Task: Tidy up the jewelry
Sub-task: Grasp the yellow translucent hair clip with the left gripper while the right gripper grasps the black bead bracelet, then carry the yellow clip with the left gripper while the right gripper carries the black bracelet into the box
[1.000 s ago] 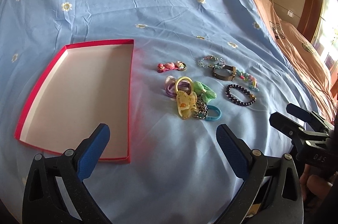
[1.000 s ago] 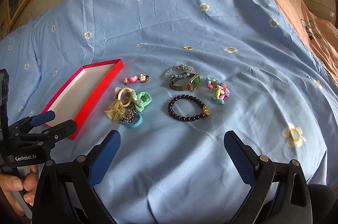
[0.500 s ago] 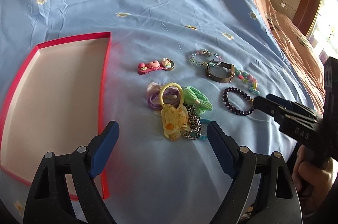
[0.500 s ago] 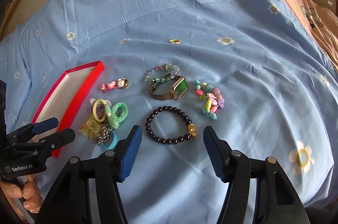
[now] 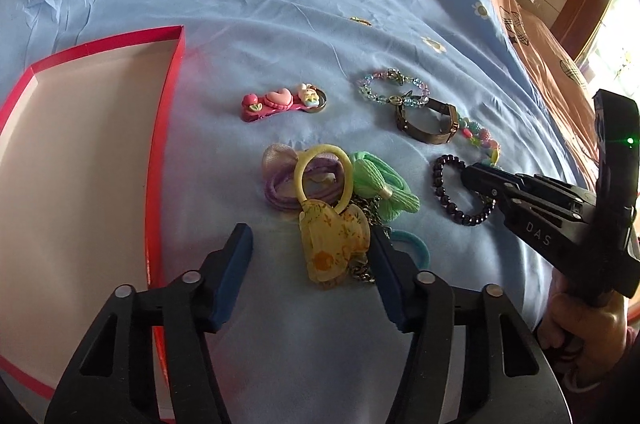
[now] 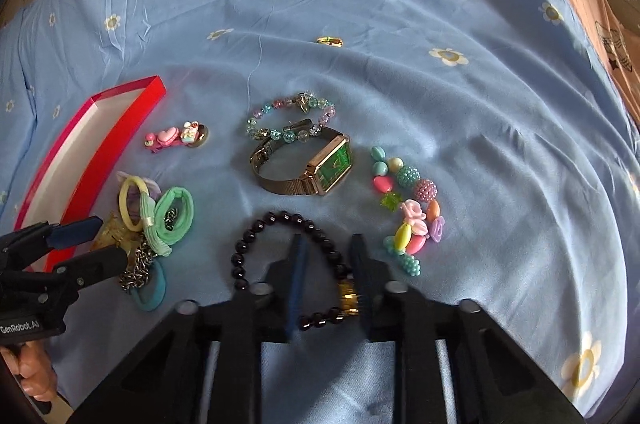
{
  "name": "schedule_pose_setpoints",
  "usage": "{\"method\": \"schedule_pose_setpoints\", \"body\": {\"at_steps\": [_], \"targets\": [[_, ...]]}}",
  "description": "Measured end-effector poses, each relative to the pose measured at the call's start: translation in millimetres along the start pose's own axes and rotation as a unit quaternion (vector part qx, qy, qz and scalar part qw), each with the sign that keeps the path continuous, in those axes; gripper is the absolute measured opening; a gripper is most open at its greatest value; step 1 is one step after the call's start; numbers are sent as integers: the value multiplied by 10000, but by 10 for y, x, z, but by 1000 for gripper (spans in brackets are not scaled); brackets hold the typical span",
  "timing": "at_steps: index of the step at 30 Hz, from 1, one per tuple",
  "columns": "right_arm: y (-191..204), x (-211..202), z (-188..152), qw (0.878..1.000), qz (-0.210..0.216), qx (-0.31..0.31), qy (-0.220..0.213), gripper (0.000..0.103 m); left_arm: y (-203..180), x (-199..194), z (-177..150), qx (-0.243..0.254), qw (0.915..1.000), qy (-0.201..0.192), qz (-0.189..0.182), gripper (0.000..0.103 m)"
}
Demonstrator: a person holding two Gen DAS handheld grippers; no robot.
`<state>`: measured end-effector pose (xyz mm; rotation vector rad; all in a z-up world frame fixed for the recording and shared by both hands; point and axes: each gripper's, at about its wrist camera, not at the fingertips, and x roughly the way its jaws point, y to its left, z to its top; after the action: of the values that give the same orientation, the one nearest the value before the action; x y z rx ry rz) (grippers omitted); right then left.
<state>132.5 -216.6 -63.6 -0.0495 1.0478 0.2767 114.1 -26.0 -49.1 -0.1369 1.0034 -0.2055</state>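
Right claw (image 6: 326,256): narrowed around the gold-clasp side of the dark bead bracelet (image 6: 256,232) on the bed (image 6: 400,3).
Left claw (image 5: 310,252): spread, straddling the yellow hair clip (image 5: 332,244).
Red tray (image 5: 80,151): left of the jewelry.

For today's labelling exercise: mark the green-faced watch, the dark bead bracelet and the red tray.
green-faced watch (image 6: 335,165), right wrist view, on its dial.
dark bead bracelet (image 6: 256,228), right wrist view, on upper-left beads.
red tray (image 5: 176,63), left wrist view, on its right wall.
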Motion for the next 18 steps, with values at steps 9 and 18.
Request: {"method": "schedule_pose_setpoints", "body": {"at_steps": [9,18], "targets": [[132,-194,-41,9993,336,34,-183,8,80,-178,-22,24,9994,-137,-311,27],[312,-598,56,9961,649,59,-602,8,118,-521,-79,27,9982,-458,-396,27]]}}
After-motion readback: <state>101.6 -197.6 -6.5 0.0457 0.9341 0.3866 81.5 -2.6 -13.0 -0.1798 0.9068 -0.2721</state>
